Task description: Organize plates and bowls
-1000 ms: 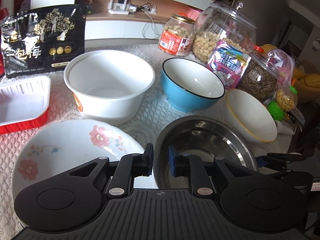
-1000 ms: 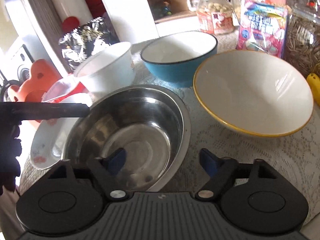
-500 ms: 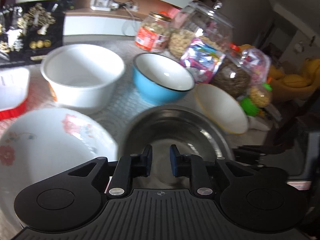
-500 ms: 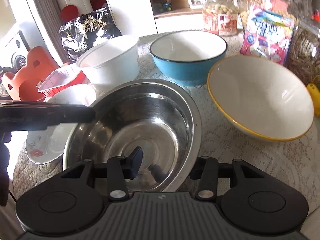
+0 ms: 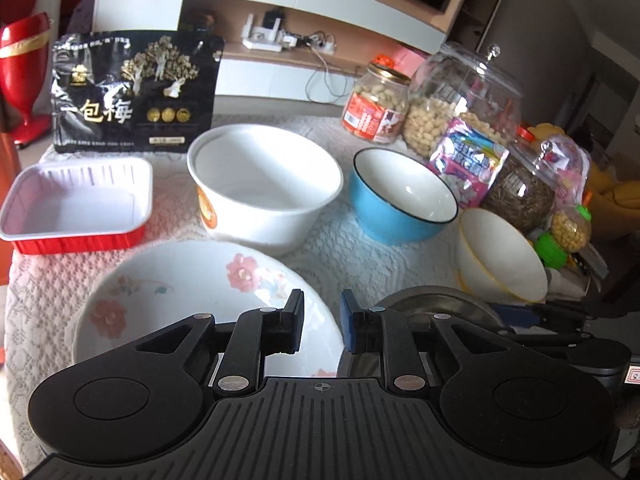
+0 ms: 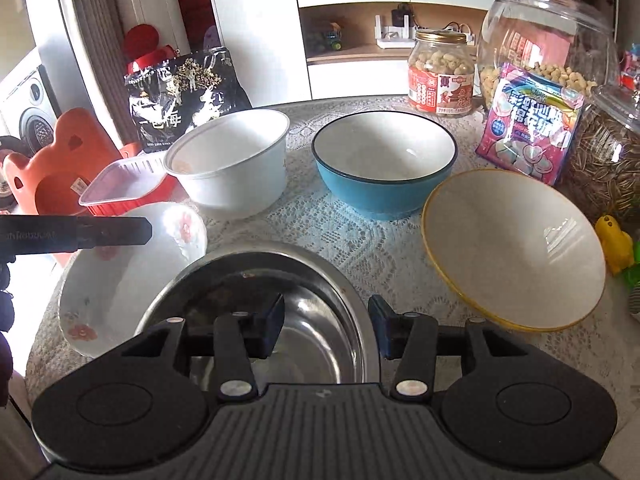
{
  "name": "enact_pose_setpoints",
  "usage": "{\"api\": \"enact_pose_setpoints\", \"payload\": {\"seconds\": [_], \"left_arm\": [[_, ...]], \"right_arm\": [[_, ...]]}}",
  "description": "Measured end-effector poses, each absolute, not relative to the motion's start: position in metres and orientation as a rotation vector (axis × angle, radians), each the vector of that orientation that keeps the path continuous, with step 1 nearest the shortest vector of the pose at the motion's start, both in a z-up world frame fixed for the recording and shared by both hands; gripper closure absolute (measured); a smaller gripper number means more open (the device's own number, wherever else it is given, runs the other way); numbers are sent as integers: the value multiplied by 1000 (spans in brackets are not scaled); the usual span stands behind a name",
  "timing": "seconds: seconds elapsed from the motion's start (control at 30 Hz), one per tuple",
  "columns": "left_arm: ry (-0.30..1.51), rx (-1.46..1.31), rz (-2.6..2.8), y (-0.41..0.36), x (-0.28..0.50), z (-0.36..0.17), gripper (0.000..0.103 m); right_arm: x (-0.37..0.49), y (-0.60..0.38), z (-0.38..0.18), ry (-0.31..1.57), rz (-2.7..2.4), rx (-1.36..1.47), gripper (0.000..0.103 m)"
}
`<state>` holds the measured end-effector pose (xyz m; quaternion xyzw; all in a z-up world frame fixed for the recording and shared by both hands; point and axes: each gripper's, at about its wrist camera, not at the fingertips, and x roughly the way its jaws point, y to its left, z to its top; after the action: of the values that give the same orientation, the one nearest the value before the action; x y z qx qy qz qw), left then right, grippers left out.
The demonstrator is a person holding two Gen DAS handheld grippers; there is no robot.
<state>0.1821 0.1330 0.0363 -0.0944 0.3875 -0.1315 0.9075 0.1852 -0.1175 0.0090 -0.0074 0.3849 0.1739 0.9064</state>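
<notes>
Hovering low in the frame of its own camera, the left gripper (image 5: 322,330) has its fingers a small gap apart, with nothing between them; under them lies the floral plate (image 5: 180,292) at lower left. The right gripper (image 6: 326,328) is spread wide at the bottom centre of its view, and its two fingers stand on either side of the near right rim of the steel bowl (image 6: 316,344), not pressing on it as far as I can see. Just left of this bowl the floral plate shows again, with the left tool's dark finger above it. At right of centre, the yellow-rimmed bowl (image 6: 516,248) sits tilted beside the steel one. Further up are the blue bowl (image 6: 384,168) and the white paper bowl (image 6: 232,160), near each other on the lace tablecloth (image 6: 320,224). In the upper right stand the peanut jar (image 6: 440,76) and the pink candy bag (image 6: 532,120).
</notes>
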Motion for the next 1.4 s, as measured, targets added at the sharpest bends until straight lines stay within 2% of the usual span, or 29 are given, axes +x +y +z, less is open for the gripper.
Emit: {"api": "enact_pose_setpoints", "payload": {"seconds": [0.1,0.17,0.23,0.37,0.5,0.6,0.63,0.67,0.73,0.93,1.1,1.23,1.4], "left_arm": [[833,-166,-310,126,179,33,81],[846,-145,-323,120,175,32,81],[853,-105,-315,114,172,30,81],[888,-16,-293,101,168,20,80],[921,0,-312,95,165,12,80],[918,5,-329,90,162,10,74],[908,15,-329,88,161,11,74],[901,19,-331,87,160,12,74],[896,12,-335,86,158,14,73],[894,-99,-298,108,164,30,73],[819,-219,-227,154,167,62,73],[802,-204,-70,188,168,74,73],[873,-194,69,214,180,54,74]], "right_arm": [[179,-125,5,784,328,-33,50],[176,-132,2,787,318,-24,37],[172,-137,0,790,310,-13,31],[165,-140,-6,823,325,-9,29],[161,-138,-12,867,350,1,29],[166,-143,-20,940,343,77,30],[168,-143,-22,961,355,97,36],[168,-142,-24,983,371,105,47],[165,-136,-21,992,378,90,55],[167,-120,19,881,393,38,55],[186,-80,51,828,460,-4,55],[202,-33,50,856,541,-7,55],[211,23,23,920,565,-111,55]]}}
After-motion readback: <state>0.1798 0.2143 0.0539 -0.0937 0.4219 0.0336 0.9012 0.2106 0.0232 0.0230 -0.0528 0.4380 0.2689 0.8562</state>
